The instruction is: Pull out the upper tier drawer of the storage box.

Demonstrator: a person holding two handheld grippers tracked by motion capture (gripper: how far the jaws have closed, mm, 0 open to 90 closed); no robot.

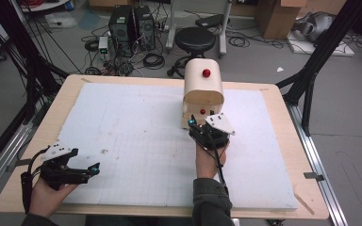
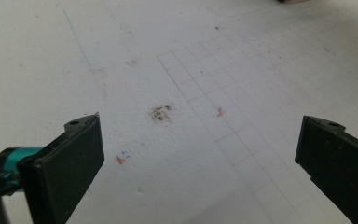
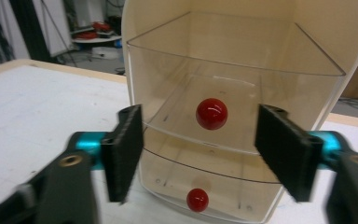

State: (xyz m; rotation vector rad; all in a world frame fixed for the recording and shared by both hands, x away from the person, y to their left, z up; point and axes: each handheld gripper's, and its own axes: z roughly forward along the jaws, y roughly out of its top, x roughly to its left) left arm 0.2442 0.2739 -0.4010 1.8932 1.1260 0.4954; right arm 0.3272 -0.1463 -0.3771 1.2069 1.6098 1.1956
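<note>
Up close, the right gripper (image 3: 200, 154) faces a small cream drawer cabinet (image 1: 203, 89) standing at the far middle of the white foam-covered counter (image 1: 136, 141). Its jaws stand about half open on either side of the upper clear drawer's red knob (image 3: 211, 113), not touching it; a second red knob (image 3: 197, 199) sits on the lower drawer. The left gripper (image 1: 93, 168) rests near the counter's front left corner, jaws wide apart and holding nothing.

The high view looks forward and down on the white board (image 1: 136, 141). The left gripper view looks close at that board, just ahead of its jaws. The right gripper view faces the drawer box (image 3: 242, 93) closely, shared with the high view.
</note>
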